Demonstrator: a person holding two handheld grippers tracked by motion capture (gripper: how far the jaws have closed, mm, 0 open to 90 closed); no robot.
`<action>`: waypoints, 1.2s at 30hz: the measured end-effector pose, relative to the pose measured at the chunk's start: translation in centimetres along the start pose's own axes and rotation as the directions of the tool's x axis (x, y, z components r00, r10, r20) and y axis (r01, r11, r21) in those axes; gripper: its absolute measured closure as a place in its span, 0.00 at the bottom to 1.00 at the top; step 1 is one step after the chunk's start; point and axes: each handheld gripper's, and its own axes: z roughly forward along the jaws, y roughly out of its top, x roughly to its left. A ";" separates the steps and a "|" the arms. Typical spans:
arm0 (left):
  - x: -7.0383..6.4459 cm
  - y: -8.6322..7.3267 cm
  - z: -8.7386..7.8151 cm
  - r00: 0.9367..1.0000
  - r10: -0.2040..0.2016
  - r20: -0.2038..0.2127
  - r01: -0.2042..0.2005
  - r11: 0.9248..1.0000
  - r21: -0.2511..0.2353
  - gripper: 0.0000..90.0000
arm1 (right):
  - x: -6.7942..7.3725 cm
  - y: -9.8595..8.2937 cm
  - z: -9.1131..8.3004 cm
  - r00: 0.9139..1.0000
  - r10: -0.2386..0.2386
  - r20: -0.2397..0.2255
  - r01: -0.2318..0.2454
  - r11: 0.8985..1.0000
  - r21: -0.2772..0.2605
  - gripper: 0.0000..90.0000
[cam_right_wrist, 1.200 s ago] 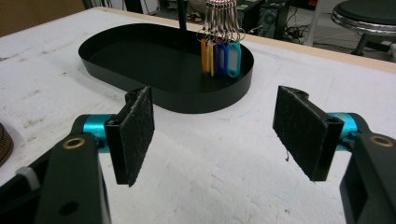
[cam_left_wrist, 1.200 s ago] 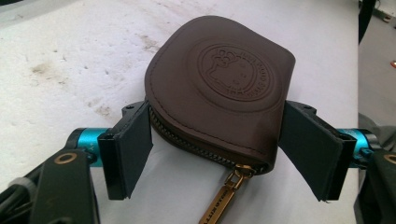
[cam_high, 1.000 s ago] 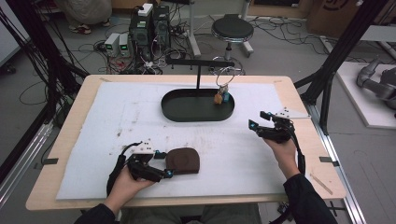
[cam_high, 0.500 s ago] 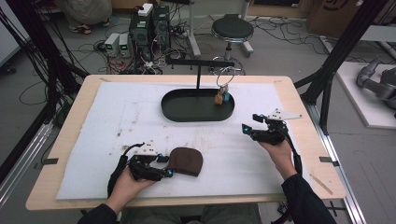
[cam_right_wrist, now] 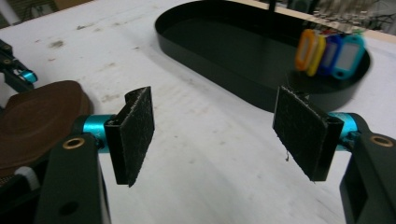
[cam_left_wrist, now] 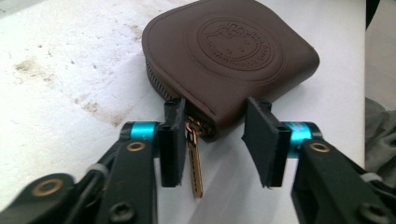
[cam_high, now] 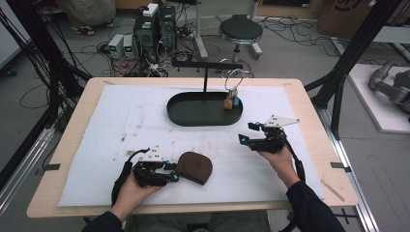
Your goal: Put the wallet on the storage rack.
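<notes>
Over the last second the right gripper (cam_high: 251, 133) has drifted down and left toward the brown pouch (cam_high: 194, 167), jaws spread wide with nothing between them. The left gripper (cam_high: 170, 172) stays at the pouch near the bench's front edge, jaws parted astride its corner. Its own view reveals a gold zipper pull (cam_left_wrist: 194, 158) beside 1 jaw.

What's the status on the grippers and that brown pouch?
Left gripper open, straddling brown pouch corner by its zipper pull. Right gripper open, empty, above white mat. Nothing in the way.
</notes>
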 end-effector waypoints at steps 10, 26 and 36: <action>-0.4 0.1 -0.1 0.999 0.037 -0.028 -0.038 0.999 -0.003 0.70 | 1.1 0.2 1.0 0.999 -0.025 -0.041 0.026 0.999 0.021 0.34; -2.1 0.8 -0.5 0.945 0.301 -0.127 -0.309 0.950 -0.047 0.73 | 1.7 0.4 1.6 0.988 0.004 -0.157 -0.003 1.000 0.010 0.33; -2.4 0.7 -0.8 0.914 0.383 -0.135 -0.394 0.916 -0.069 0.74 | 4.3 0.7 4.3 0.946 0.013 -0.323 0.008 0.998 0.063 0.34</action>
